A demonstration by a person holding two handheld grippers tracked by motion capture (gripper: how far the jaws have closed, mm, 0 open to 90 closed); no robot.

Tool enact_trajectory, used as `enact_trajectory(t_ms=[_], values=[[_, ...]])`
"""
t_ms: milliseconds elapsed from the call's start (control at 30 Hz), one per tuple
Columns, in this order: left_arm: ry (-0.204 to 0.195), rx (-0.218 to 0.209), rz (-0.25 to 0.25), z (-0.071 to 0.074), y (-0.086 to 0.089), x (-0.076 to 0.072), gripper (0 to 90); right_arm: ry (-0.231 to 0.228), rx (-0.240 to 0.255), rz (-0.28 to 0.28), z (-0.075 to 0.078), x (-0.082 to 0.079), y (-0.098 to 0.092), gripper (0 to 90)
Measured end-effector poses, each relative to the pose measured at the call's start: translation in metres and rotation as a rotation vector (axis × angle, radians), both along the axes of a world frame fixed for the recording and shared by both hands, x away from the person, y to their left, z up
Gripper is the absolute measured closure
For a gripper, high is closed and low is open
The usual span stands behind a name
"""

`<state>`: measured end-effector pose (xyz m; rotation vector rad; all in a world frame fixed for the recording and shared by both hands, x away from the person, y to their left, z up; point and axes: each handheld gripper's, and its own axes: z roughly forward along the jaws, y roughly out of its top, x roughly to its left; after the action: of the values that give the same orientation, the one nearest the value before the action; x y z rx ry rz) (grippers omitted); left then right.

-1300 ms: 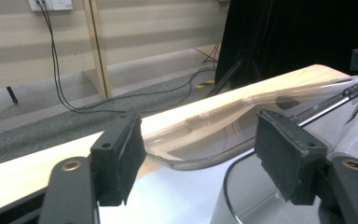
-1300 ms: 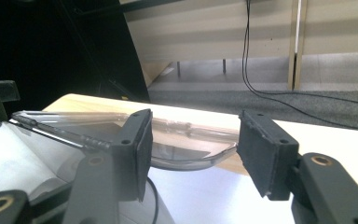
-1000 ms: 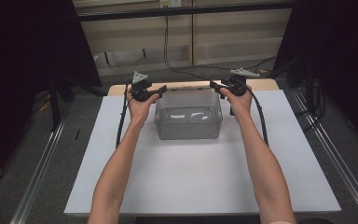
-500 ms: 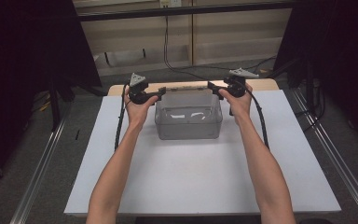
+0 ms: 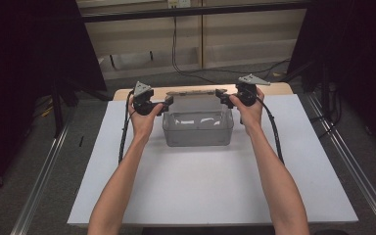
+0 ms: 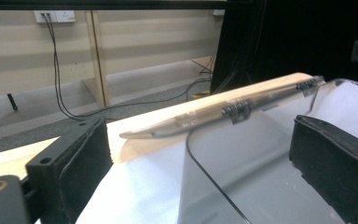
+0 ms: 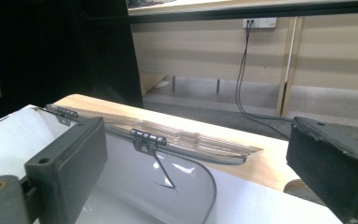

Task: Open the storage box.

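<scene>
Box (image 5: 198,128) sits on bench (image 5: 215,186), lid (image 5: 193,93) swung back flat. Left gripper (image 5: 168,101) and right gripper (image 5: 220,94) have just been opening, jaws wide, gripping nothing. Opening looks done.

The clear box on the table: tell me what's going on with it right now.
A person holds a pair of tongs in each hand, one at each end of the clear plastic box on the white table. The left tongs and right tongs sit at the box's top corners, jaws wide; both have just been opening, and the pads press on nothing. The hinged lid is swung back flat behind the box, onto the wooden board. The box looks empty.
</scene>
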<state>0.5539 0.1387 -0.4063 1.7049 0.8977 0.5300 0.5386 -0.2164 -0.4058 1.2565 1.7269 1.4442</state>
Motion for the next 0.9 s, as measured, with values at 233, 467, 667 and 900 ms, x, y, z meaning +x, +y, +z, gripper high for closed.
enact_trajectory(t_ms=[233, 467, 667, 900], values=[[-0.033, -0.016, -0.019, 0.005, -0.001, -0.012, 3.7, -0.025, -0.024, -0.008, 0.003, -0.01, 0.001, 4.3], [-0.043, -0.051, -0.02, 0.003, 0.004, -0.022, 3.2, -0.047, -0.037, -0.025, 0.007, -0.019, 0.0, 4.2], [-0.083, -0.035, 0.011, 0.003, 0.005, -0.033, 3.2, -0.076, -0.052, -0.031, 0.011, -0.029, -0.003, 3.4], [-0.107, -0.04, 0.058, 0.006, 0.011, -0.044, 3.3, -0.103, -0.066, -0.055, 0.014, -0.041, -0.007, 3.0]])
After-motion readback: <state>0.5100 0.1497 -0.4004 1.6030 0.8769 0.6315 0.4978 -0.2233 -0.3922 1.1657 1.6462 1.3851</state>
